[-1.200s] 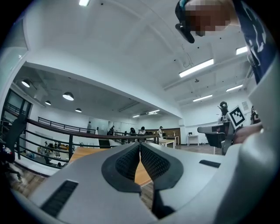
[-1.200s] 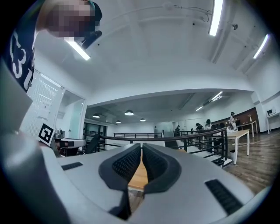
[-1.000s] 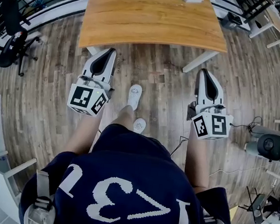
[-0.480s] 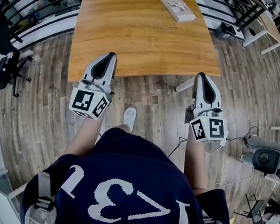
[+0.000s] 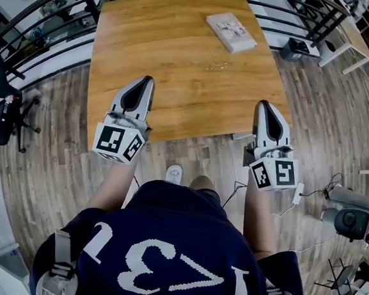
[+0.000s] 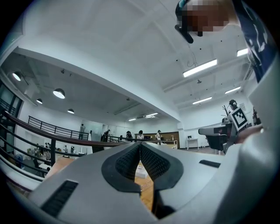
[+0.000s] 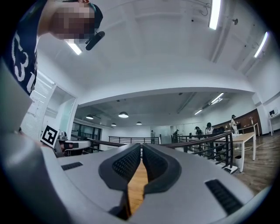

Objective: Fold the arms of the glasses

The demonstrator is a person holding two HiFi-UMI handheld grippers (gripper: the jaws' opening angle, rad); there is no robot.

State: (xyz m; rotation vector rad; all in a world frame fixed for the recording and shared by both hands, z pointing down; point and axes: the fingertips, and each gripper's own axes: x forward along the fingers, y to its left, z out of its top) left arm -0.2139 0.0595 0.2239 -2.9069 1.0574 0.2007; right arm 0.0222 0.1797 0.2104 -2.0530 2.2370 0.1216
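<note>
Since the person stands just short of the worktop [image 5: 155, 38], both tools are carried level and pointing forward, ready rather than working. At the left, the left tongs [image 5: 144, 82] reach over the near edge of the wood, with their tips above bare board. The left gripper view shows the ribbed pads [image 6: 127, 162] pressed together with nothing between them, which suits a carry, since there is nothing here to pinch.

Further right and well ahead of both tools, the glasses [image 5: 216, 66] lie on the wood as a faint, clear-framed shape near the middle of the board. Whether their arms stand out or lie folded is too small to tell. Beyond them, toward the far right corner, rests a white box [image 5: 230, 32], apart from the glasses.

At the right, the right tongs [image 5: 264, 105] poke in over the worktop's near right corner. In their own view they too are pressed together and empty.

By my judgement the task has not begun. Both tongs must reach further in and part before either can take an arm or steady the frame.
</note>
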